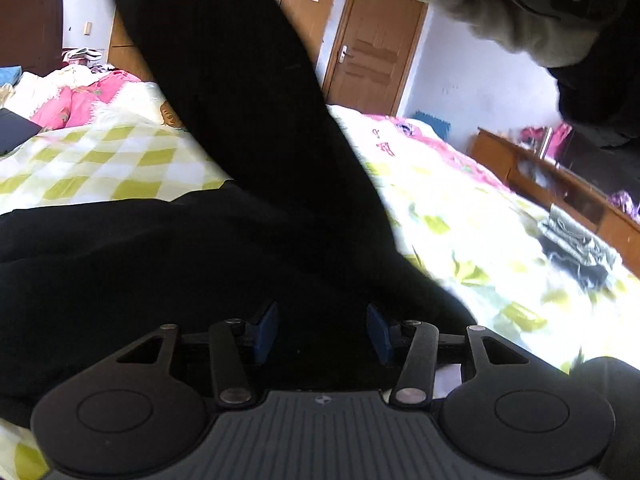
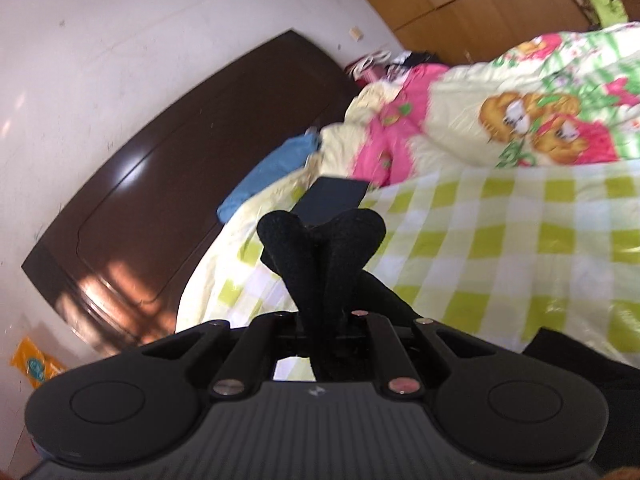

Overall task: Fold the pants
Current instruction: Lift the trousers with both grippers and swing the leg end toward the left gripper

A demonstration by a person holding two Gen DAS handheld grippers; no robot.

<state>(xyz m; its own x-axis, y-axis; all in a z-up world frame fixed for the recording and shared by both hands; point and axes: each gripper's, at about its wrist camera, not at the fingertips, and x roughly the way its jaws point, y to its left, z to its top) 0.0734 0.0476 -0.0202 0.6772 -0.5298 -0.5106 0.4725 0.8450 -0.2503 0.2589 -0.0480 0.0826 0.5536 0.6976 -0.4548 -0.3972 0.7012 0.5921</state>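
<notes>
Right wrist view shows the right gripper (image 2: 320,256) pinched tight on a bunched end of the pants (image 2: 344,236), lifted over the bed (image 2: 500,216) toward its headboard edge; that small bite could slip and drop the leg crooked. Only the left wrist view shows the left gripper (image 1: 322,330), fingers apart and gripping nothing, above the pants' bulk lying near the bed's near edge, one leg rising to the gloved hand (image 1: 516,12), so that bulk can drag.

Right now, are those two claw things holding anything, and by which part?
The right gripper pinches the black pants by a bunched fold, lifting one leg. The left gripper stands open over them, gripping nothing.
</notes>
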